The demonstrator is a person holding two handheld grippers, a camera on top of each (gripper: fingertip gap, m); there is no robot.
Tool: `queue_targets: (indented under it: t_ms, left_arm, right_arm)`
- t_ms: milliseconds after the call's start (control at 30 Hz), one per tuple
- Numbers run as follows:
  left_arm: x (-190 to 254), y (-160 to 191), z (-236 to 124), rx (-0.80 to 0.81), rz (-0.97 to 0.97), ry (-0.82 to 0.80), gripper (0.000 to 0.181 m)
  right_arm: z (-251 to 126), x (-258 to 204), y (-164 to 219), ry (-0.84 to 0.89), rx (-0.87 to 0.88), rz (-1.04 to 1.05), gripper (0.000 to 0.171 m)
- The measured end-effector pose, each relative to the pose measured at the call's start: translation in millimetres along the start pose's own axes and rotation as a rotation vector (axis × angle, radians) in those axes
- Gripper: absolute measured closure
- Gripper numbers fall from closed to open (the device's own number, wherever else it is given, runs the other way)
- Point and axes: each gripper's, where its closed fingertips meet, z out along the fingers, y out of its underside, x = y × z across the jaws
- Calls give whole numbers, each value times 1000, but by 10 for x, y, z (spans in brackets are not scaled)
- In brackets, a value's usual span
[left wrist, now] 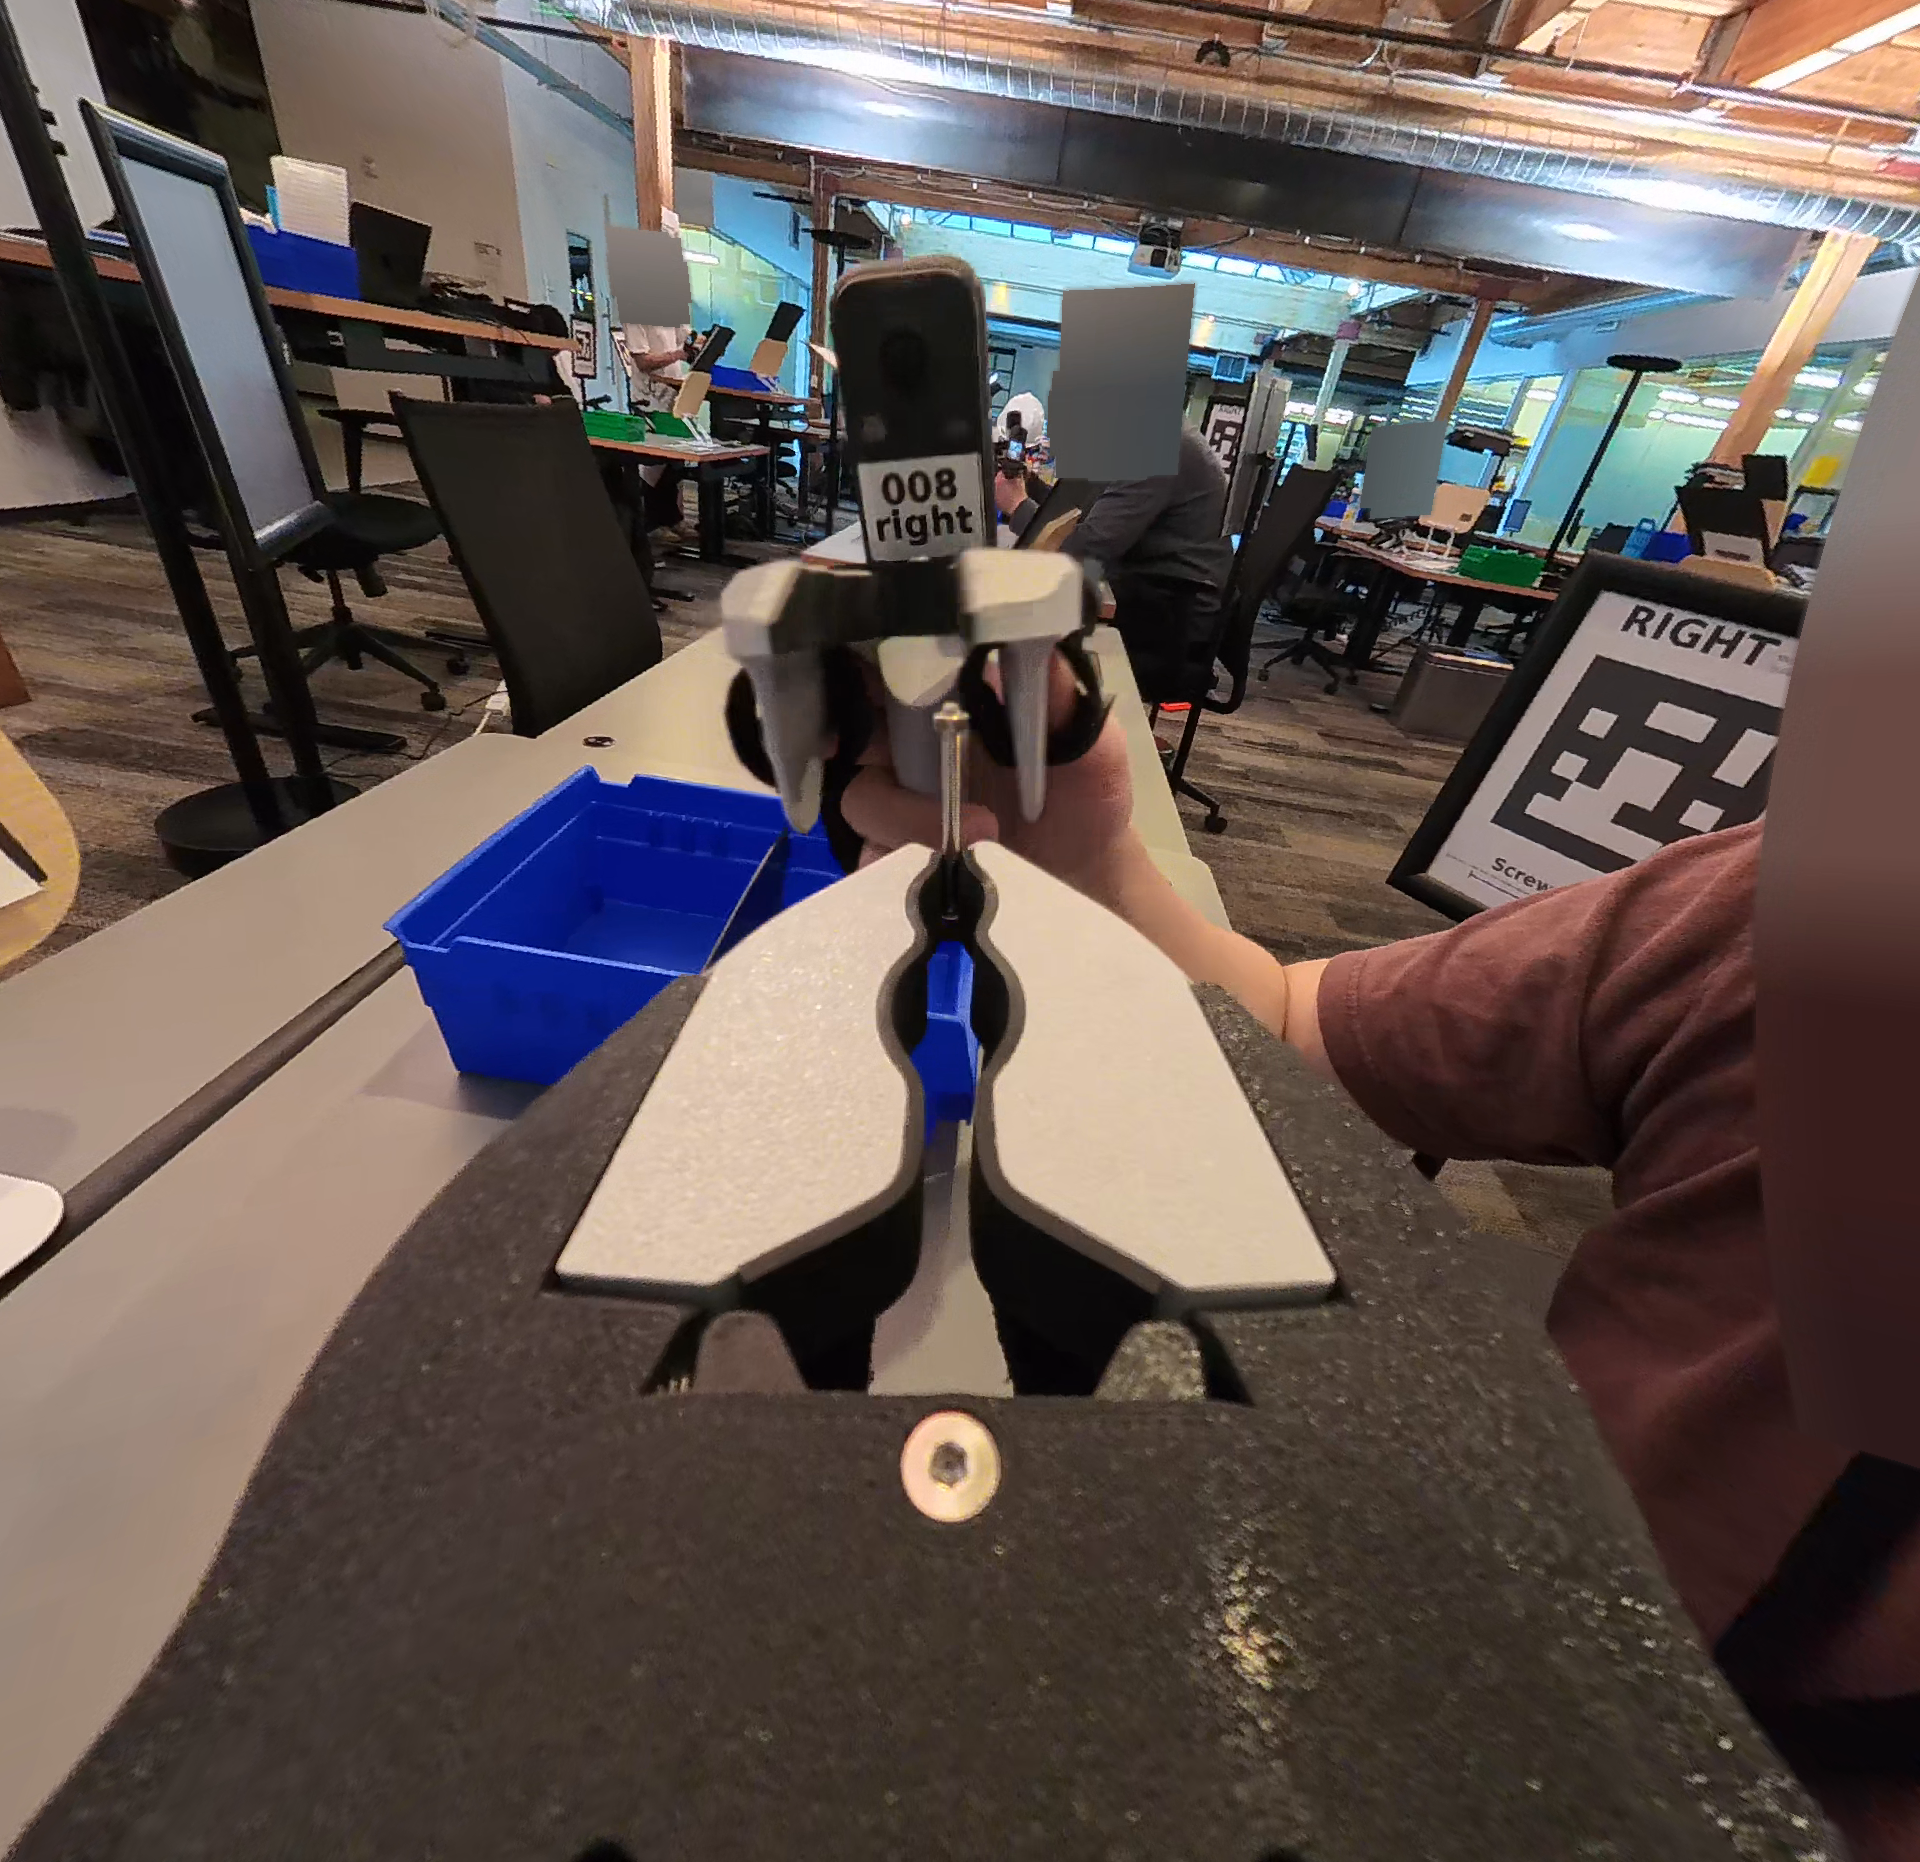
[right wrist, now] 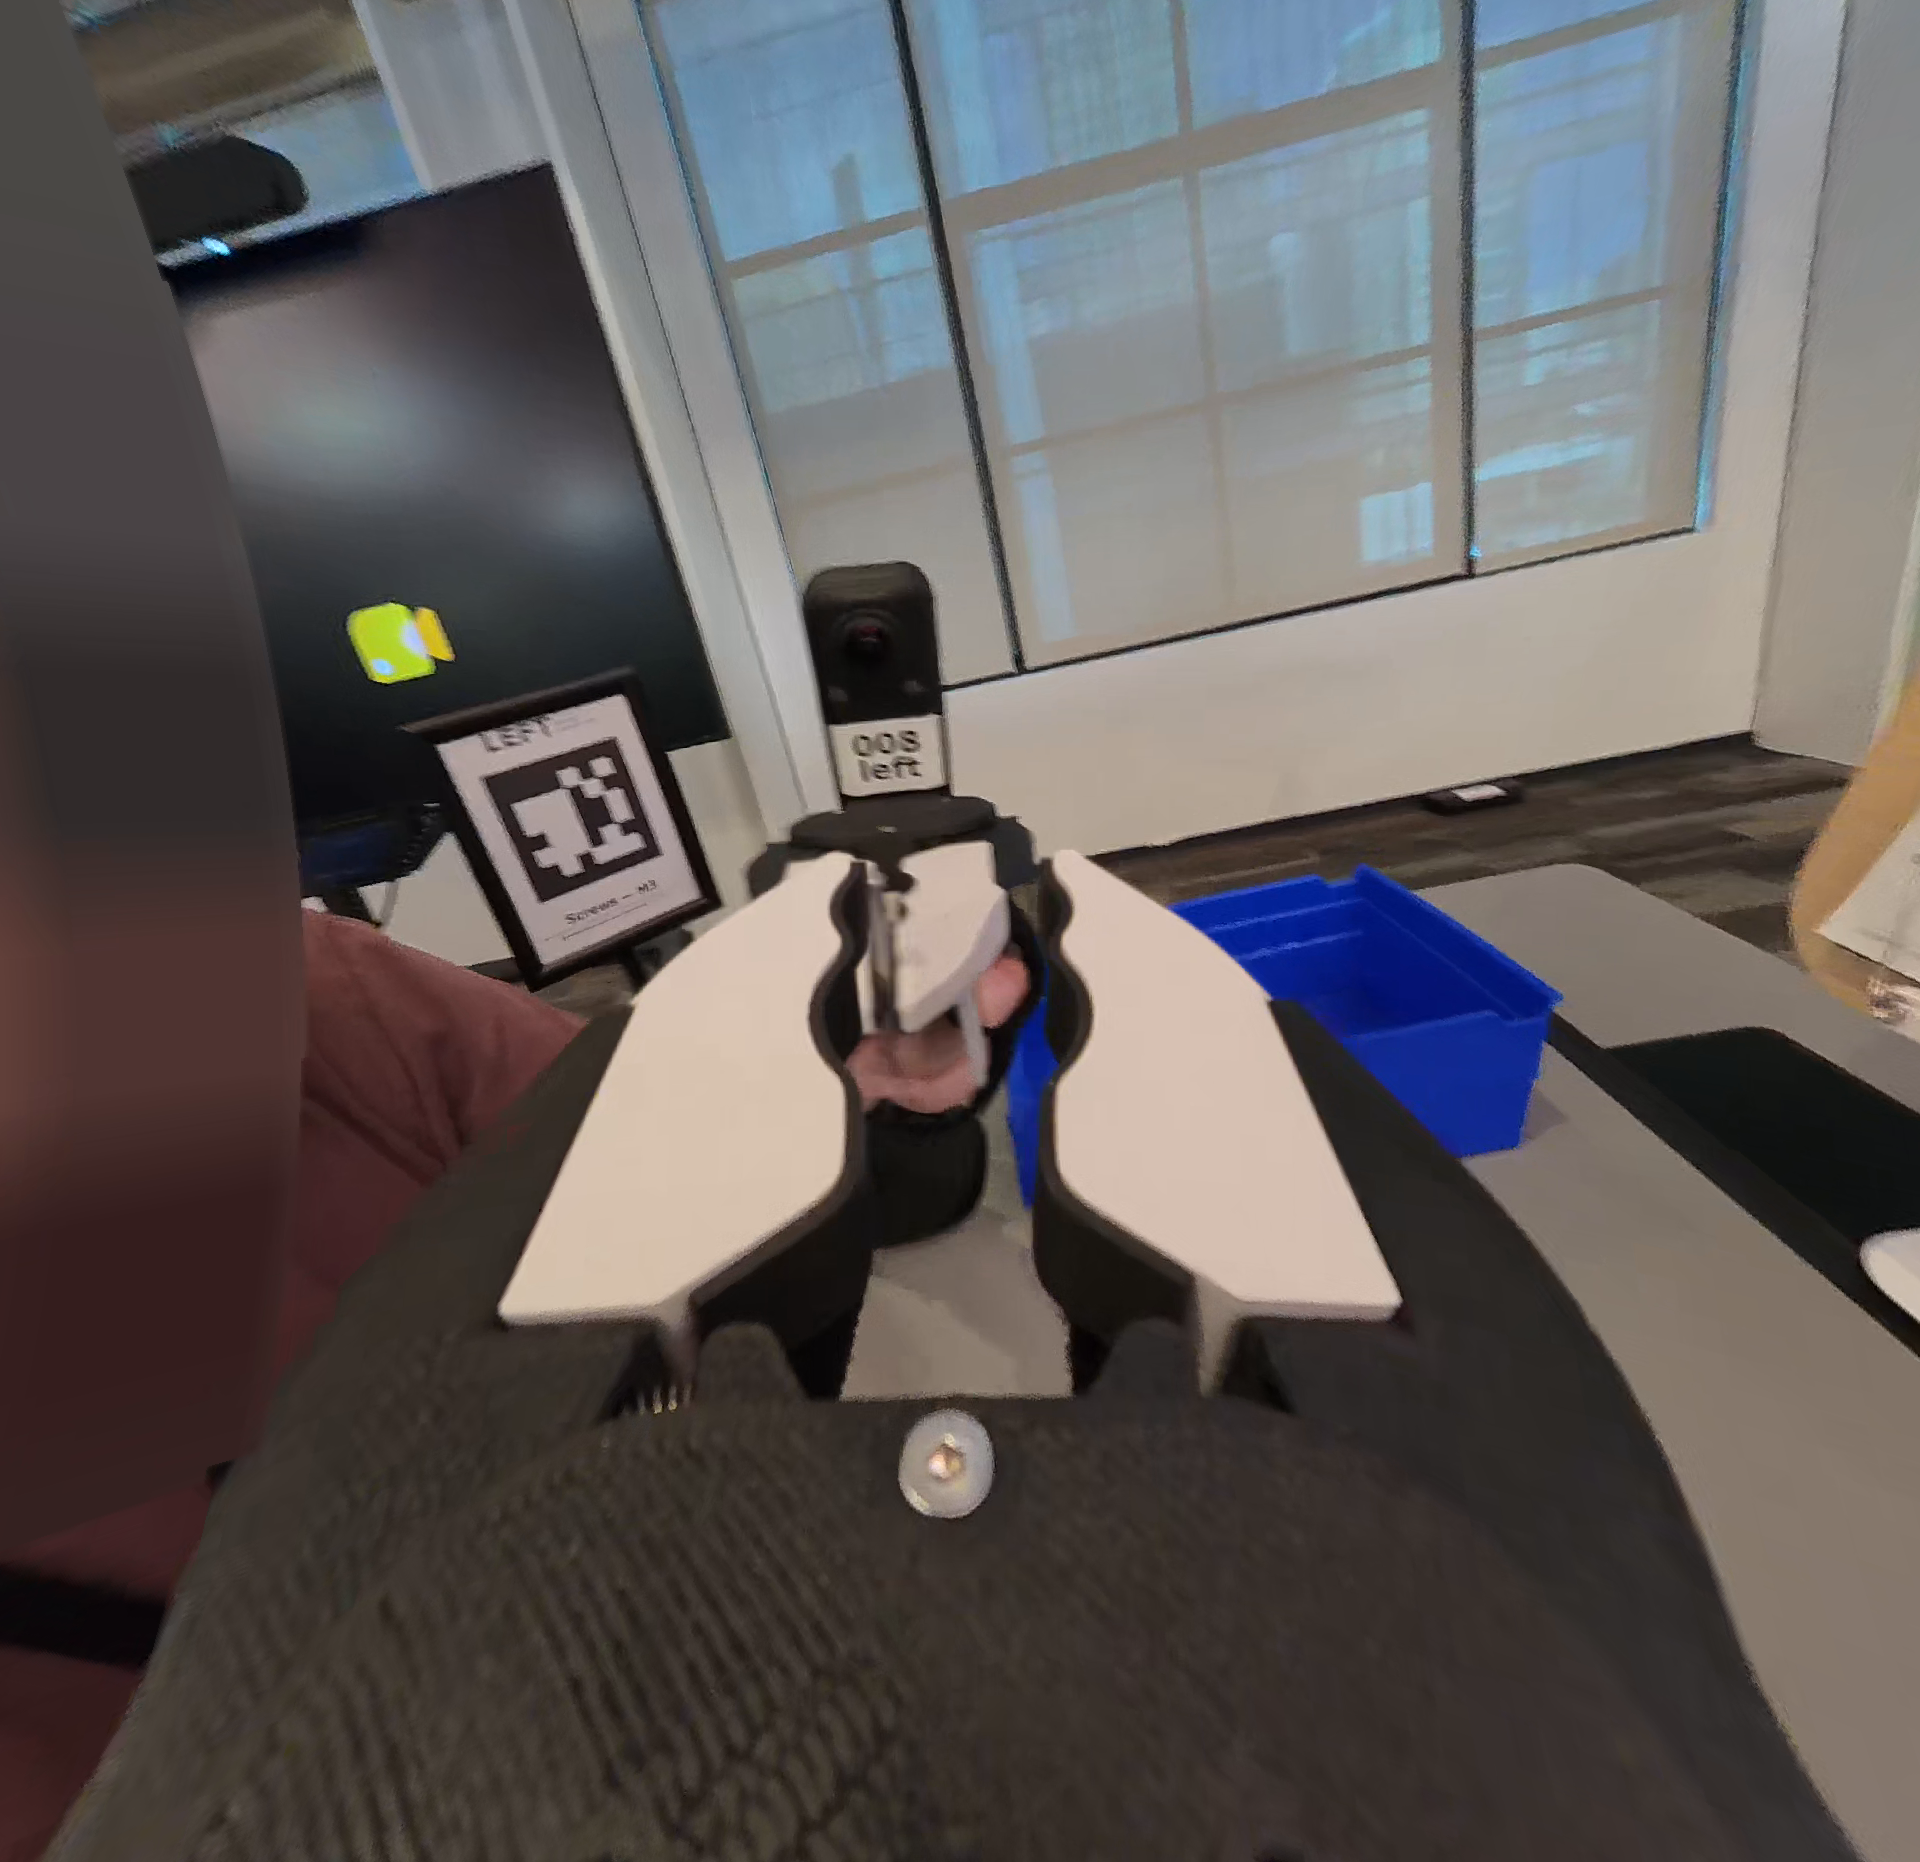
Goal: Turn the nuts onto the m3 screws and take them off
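My left gripper is shut on a thin metal screw, which sticks out past its tips with the head at the far end. My right gripper faces it, held by a hand, open, with the screw's head between its two fingers and touching neither. In the right wrist view my right gripper stands open, and beyond it one white finger of the left gripper holds the screw. I cannot make out a nut on the screw.
A blue plastic bin with a divider sits on the grey table; it also shows in the right wrist view. Framed marker signs stand on the floor at either side. A black mat lies on the table. My right fingertips sit around 4 cm from my left ones.
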Motion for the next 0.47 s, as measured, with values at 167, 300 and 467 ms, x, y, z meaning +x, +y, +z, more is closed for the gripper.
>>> queue_targets:
  t_ms: [167,300,467]
  left_arm:
    - [28,34,39,-8,-9,16,179]
    - [29,17,31,-5,-4,2,179]
    - [19,2,13,0,-9,6,179]
  right_arm:
    - [179,-125,161,-13,-74,-28,135]
    - [141,-12,185,32,-93,-31,135]
    - [69,-46,89,-6,-55,-1,141]
